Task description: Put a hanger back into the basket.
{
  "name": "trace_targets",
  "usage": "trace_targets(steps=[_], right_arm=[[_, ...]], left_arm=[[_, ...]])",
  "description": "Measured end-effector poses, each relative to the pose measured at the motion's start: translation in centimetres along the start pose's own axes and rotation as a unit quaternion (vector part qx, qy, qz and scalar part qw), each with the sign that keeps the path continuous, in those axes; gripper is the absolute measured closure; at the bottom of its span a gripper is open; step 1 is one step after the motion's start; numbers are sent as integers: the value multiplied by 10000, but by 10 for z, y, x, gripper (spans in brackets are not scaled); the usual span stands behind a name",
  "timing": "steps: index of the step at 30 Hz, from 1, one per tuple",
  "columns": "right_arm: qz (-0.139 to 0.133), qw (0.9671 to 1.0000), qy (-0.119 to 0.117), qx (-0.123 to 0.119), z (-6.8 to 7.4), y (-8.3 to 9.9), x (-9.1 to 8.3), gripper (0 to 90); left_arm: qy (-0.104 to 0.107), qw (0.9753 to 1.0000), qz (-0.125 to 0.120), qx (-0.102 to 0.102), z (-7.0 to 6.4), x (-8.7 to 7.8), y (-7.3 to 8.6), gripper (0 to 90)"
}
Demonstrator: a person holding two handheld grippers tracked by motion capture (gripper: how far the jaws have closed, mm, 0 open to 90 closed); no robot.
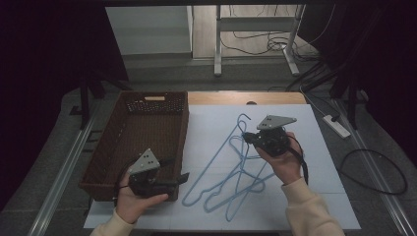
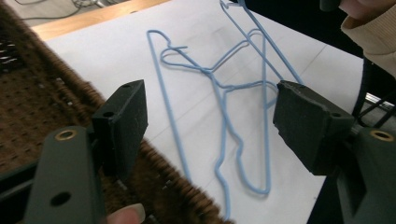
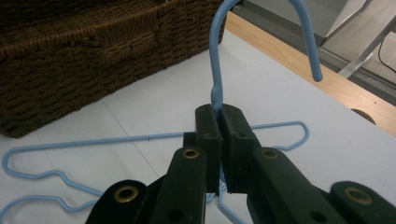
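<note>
While the right gripper (image 1: pixel 251 138) sits over the middle of the white worktop (image 1: pixel 295 162), its jaws are pressed together on the neck of a blue wire hanger (image 3: pixel 215 70), just below the hook, which curves up and over toward the far edge in the right gripper view. That hanger slopes from the jaws down toward the near edge, its lower end among the other hangers (image 1: pixel 231 184). These lie flat and overlapping on the white sheet, between the middle of the worktop and its near edge, their wires crossing one another; how many there are cannot be told. The left gripper (image 1: pixel 183 178) is held by the left hand (image 1: pixel 133 199) at the near left corner, just beside the near right corner of a brown wicker basket (image 1: pixel 105 147) that takes up the left side of the worktop. Its jaws stand wide apart with nothing between them, pointing across toward the hangers, which show through the gap in the left gripper view. The right hand (image 1: pixel 282 164) wears a cream sleeve (image 1: pixel 307 209).
</note>
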State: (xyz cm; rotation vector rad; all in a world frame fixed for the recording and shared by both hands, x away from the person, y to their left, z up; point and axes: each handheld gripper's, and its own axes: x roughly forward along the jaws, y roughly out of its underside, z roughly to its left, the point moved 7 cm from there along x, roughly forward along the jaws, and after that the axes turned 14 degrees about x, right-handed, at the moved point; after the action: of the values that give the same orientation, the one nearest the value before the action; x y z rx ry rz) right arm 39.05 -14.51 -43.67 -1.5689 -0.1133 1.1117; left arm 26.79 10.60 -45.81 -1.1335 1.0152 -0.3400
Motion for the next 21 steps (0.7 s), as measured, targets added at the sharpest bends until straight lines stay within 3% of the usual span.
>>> trace_targets(steps=[6,13,21], right_arm=[[-114,9999,97,-45,8,-1,-3,871],[-254,9995,179,-56,14,-3,-10,871],[-344,9992,204,26,14,-1,-14,871]], left_arm=[[268,9995,150,10,-13,22,-14,270],[673,9970,390,55,-30,57,-28,269],[828,9956,421,146,-41,93,-40,272]])
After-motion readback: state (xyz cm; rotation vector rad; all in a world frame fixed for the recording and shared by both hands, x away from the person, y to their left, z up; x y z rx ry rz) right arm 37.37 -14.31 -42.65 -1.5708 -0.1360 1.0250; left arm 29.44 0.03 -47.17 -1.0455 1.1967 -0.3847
